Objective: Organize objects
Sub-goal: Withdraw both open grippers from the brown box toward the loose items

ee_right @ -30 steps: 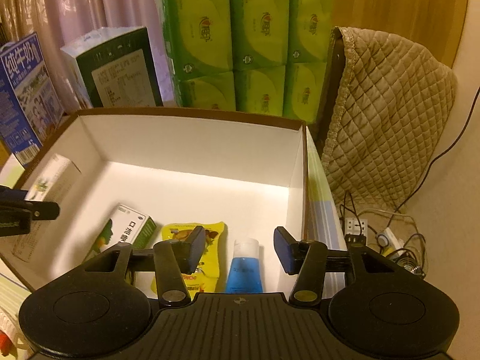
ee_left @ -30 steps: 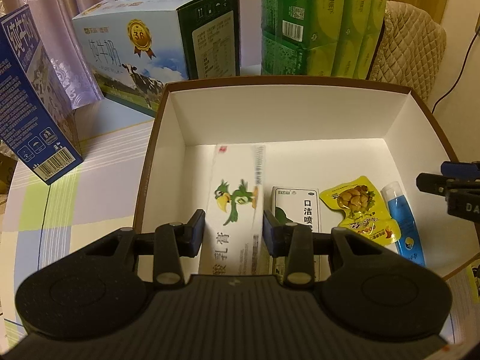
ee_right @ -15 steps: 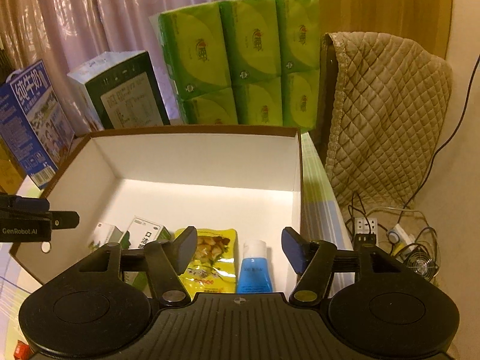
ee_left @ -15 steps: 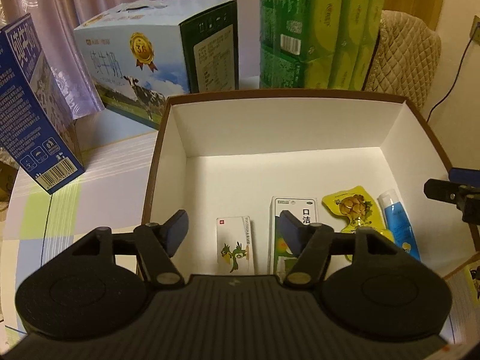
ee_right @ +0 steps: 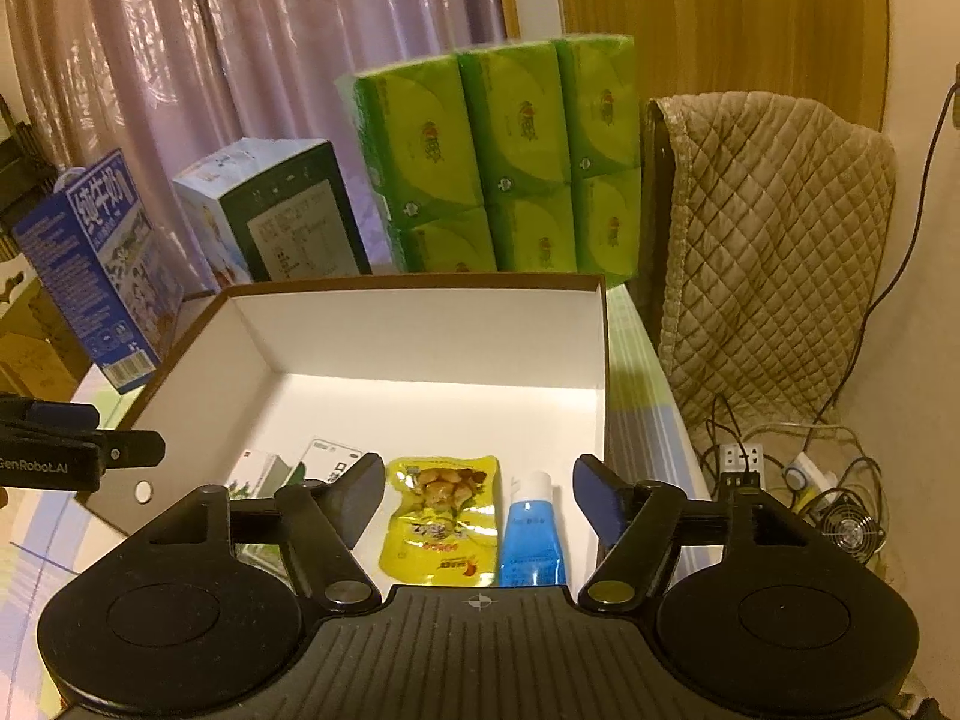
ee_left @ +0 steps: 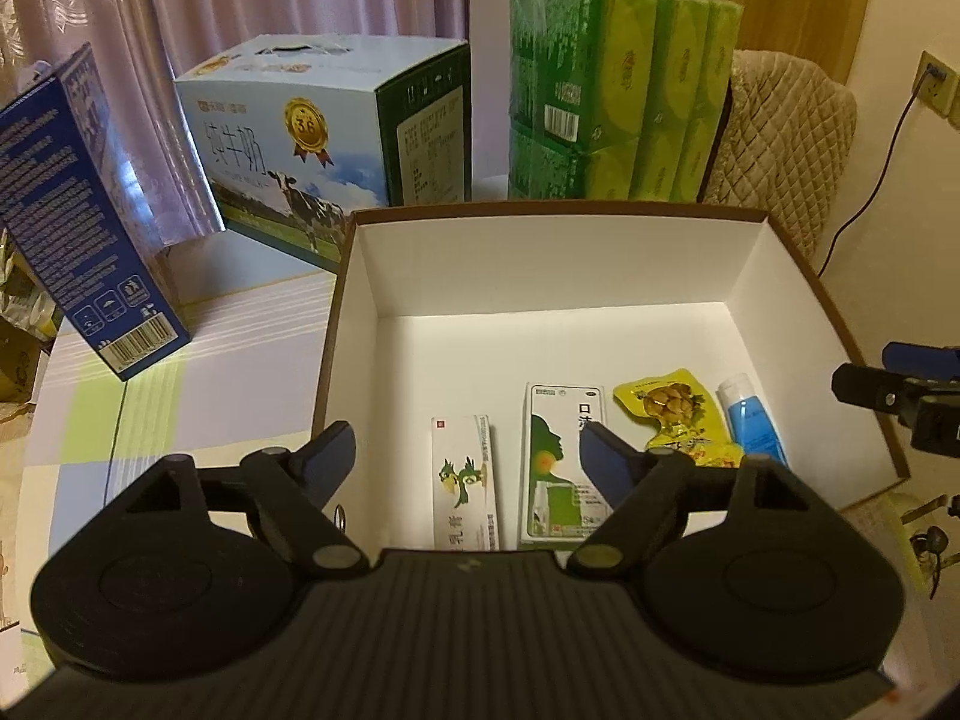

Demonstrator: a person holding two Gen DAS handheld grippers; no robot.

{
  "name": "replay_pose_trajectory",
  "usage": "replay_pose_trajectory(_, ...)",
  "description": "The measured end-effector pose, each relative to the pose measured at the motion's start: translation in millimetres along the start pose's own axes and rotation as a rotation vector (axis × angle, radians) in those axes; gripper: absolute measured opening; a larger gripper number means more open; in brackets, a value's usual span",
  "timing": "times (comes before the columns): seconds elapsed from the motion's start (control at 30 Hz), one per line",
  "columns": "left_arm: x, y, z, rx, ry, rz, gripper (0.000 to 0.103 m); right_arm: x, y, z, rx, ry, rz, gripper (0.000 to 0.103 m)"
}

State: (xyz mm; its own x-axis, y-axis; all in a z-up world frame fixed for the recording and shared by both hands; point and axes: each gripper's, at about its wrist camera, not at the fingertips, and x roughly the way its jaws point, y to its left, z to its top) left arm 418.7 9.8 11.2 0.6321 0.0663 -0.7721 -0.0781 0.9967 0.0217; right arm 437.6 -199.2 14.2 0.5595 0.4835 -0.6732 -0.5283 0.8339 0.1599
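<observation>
Ointment box [ee_left: 465, 480] lying flat on floor of white carton [ee_left: 540, 252], long axis running front to back, beside spray box [ee_left: 561, 462], snack pouch [ee_left: 675, 414], blue tube [ee_left: 750, 423]. Carton sitting on checked tablecloth [ee_left: 180, 396]; milk cases, green tissue packs, curtains behind. We are holding left gripper [ee_left: 468, 450] and right gripper [ee_right: 477, 480] wide open, empty. Since a second ago, we are seeing left gripper released, pulled back.

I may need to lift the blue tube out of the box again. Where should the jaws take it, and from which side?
Grip the blue tube across its flat blue body, just below the white cap, coming straight down. It lies flat close to the box's right wall, with the yellow snack pouch on its left, so a sideways approach looks blocked.
</observation>
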Motion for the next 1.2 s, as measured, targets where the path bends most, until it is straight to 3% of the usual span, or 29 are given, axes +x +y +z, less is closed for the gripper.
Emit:
replay_pose_trajectory(0.53, -70, -5, -28, -0.019, -0.049, -0.023, 0.081, -67, 22, -18, 0.000, -0.058, 0.059, 0.071)
replay_pose_trajectory(1.2, -131, 10, -106, -0.069, -0.023, -0.031, 0.081, -120, 54, -72, -0.006, -0.025, 0.121, 0.072)
